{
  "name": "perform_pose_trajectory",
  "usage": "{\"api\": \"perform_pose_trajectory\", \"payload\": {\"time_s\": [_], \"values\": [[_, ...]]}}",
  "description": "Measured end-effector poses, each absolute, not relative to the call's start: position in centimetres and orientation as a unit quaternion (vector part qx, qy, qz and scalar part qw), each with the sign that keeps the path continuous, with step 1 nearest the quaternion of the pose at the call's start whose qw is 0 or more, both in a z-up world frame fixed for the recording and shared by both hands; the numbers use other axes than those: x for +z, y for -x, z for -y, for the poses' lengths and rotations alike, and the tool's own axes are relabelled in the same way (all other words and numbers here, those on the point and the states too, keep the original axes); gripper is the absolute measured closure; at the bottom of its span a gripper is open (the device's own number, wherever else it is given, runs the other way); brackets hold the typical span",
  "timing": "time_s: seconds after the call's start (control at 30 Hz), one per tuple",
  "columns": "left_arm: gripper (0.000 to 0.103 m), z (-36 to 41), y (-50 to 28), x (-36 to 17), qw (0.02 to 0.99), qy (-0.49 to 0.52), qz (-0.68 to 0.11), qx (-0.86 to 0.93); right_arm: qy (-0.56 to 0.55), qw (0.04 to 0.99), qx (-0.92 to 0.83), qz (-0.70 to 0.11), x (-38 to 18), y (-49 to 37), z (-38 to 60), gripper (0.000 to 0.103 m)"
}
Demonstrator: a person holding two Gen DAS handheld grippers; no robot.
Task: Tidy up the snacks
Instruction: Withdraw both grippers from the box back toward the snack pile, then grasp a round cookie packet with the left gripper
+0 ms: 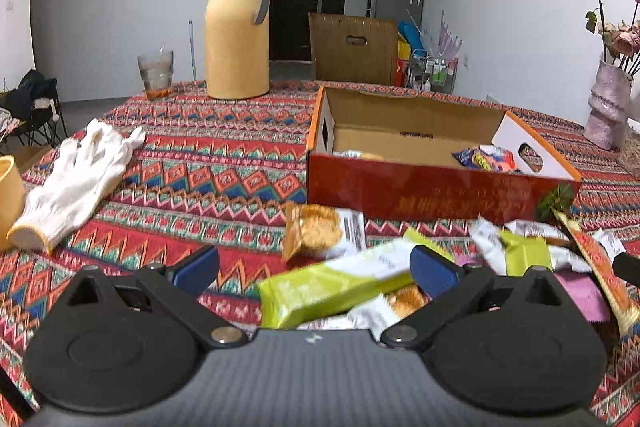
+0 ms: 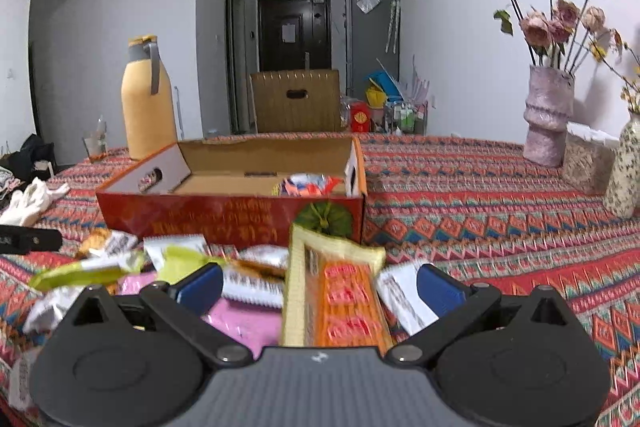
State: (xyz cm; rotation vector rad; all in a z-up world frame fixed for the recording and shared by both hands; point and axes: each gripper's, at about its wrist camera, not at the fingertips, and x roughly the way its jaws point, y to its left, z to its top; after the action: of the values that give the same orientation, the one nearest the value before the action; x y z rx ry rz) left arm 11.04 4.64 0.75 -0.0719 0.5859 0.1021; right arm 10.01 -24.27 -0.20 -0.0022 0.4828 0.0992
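A red cardboard box [image 1: 432, 193] stands open on the patterned tablecloth, also in the right wrist view [image 2: 224, 213], with a colourful snack bag inside [image 2: 308, 185]. A pile of snack packets lies in front of it. My left gripper [image 1: 314, 269] is open, its jaws either side of a long green packet [image 1: 332, 287]; an orange-and-white packet [image 1: 320, 231] lies just beyond. My right gripper [image 2: 320, 283] is open, with an orange-and-yellow packet [image 2: 336, 291] lying between its fingers and a pink packet [image 2: 244, 323] to the left. Neither gripper's pads touch a packet.
A yellow thermos jug [image 1: 238, 27], a glass [image 1: 156, 75] and a white glove [image 1: 76, 183] sit on the left of the table. A pink vase with dried flowers [image 2: 548, 119] and a second vase [image 2: 626, 171] stand at the right. A chair [image 2: 296, 101] stands behind the table.
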Motion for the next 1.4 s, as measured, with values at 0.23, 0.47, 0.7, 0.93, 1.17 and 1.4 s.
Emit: {"api": "perform_pose_trajectory", "payload": {"time_s": [0.23, 0.47, 0.7, 0.93, 1.17, 1.4], "values": [[0.000, -4.6, -9.5, -0.1, 0.953, 0.041, -0.298, 0.043, -0.017, 0.967, 0.033, -0.253, -1.1, -8.5, 25.2, 0.000], [0.000, -3.4, -7.7, -0.7, 0.952, 0.036, -0.305, 0.017, -0.017, 0.968, 0.035, -0.247, -1.1, -6.7, 25.2, 0.000], [0.000, -2.0, -5.4, -2.0, 0.948, 0.020, -0.318, -0.018, -0.017, 0.967, 0.035, -0.253, -2.0, -4.8, 24.9, 0.000], [0.000, -0.7, -4.2, -3.3, 0.943, -0.005, -0.328, -0.048, -0.027, 0.966, 0.039, -0.254, -2.7, -3.8, 24.6, 0.000], [0.001, 0.6, -4.1, -4.1, 0.944, -0.019, -0.322, -0.062, -0.017, 0.964, 0.049, -0.259, -3.5, -2.9, 24.2, 0.000], [0.019, 1.1, -4.3, -4.6, 0.945, -0.025, -0.320, -0.070, -0.025, 0.964, 0.041, -0.261, -4.0, -2.4, 25.1, 0.000]]}}
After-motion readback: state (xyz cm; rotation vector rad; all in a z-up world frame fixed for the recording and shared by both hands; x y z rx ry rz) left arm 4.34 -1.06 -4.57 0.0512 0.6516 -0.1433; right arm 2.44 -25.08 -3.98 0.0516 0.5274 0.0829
